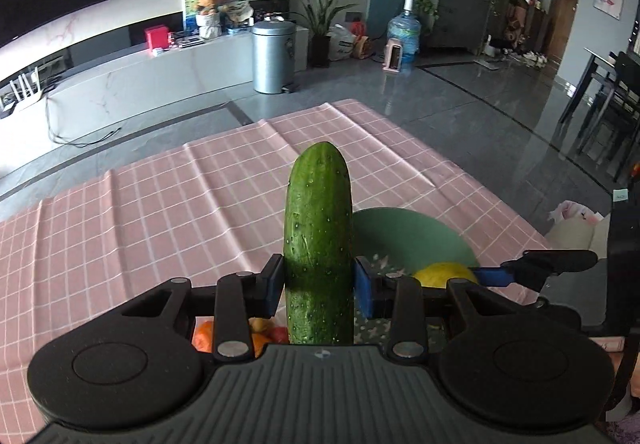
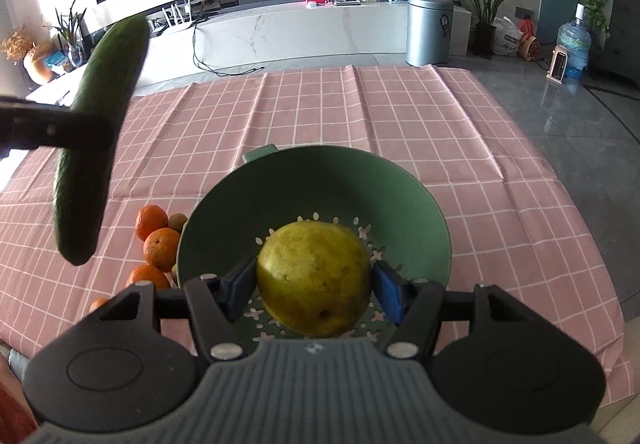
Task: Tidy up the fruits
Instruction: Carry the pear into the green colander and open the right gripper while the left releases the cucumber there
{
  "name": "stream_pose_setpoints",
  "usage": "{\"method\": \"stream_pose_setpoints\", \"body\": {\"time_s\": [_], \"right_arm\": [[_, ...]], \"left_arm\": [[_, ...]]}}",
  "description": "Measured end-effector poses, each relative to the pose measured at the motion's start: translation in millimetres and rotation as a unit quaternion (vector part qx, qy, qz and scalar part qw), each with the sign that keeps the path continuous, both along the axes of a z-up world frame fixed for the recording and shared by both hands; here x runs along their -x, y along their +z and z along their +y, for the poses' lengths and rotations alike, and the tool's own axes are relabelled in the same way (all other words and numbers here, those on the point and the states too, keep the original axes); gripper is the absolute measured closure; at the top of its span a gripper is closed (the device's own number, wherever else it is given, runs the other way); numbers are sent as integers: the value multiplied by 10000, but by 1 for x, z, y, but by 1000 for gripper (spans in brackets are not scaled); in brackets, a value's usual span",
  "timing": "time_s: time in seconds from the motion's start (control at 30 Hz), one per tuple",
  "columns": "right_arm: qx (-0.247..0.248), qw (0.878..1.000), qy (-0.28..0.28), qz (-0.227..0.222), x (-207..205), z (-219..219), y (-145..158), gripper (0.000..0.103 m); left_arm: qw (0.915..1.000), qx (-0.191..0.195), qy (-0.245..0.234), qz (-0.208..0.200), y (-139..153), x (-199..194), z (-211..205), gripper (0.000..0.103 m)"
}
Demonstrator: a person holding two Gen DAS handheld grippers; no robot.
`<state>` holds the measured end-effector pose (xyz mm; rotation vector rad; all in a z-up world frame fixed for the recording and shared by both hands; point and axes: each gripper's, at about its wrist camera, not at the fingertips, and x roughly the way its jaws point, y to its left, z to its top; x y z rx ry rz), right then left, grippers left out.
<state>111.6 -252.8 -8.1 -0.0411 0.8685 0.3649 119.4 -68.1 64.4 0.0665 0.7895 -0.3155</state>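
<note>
My left gripper (image 1: 319,284) is shut on a green cucumber (image 1: 319,240) and holds it upright above the pink checked tablecloth (image 1: 160,212). The cucumber also shows at the left of the right wrist view (image 2: 96,132), in the air. My right gripper (image 2: 314,286) is shut on a yellow lemon (image 2: 314,278) over the green colander bowl (image 2: 320,184); whether the lemon rests on the bowl's floor I cannot tell. The bowl (image 1: 404,232) and lemon (image 1: 444,273) also show right of the cucumber in the left wrist view.
Several oranges (image 2: 160,240) and a small brown fruit (image 2: 177,221) lie on the cloth left of the bowl. The table's far edge (image 2: 312,70) drops to a grey floor. A metal bin (image 2: 429,29) and a TV bench (image 2: 288,28) stand beyond.
</note>
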Motion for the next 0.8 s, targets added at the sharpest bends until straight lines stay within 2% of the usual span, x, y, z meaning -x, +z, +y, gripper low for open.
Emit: {"method": "stream_pose_setpoints", "body": {"time_s": [0.17,0.27,0.4,0.67,0.8], "right_arm": [[204,9990,390,118,-9,-3,-5,43],[309,9976,561,254,-15,-5,-13,43],[460,9955,729,399,-21,-3,-24,43],[581,9929,777,693,-36,0,-40,43],[658,9912,848,781,-41,5,-46,43]], "left_arm": [[9989,-112,-370,269,-21,-27,-36,62],[9971,-127,-445,602,-41,-40,-48,62],[9947,-72,-452,923,-61,-50,-52,62],[9889,-227,-527,1374,-89,-71,-58,62],[9863,-174,-643,1509,-101,-74,-59,62]]}}
